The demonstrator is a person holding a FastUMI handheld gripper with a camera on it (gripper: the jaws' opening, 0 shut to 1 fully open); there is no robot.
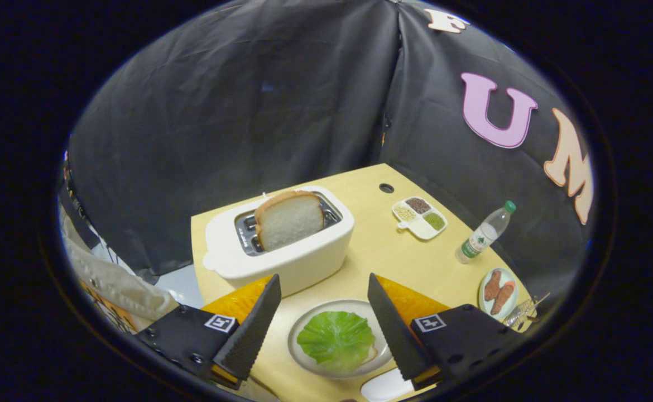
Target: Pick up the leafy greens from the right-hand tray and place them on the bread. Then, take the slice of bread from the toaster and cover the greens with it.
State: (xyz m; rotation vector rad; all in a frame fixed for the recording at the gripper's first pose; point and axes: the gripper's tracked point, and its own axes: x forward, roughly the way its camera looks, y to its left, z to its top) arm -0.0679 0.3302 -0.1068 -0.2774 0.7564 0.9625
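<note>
The tool (324, 298) hangs wide above the lettuce leaf (336, 339); reaching for the toaster's bread slice (289, 219), a finger could clip the toaster (282, 251).

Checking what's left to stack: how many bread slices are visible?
1. The bread slice stands in the toaster, beyond the open tongs. Another may be hidden under the leafy greens on the plate between the tongs' fingers.
</note>
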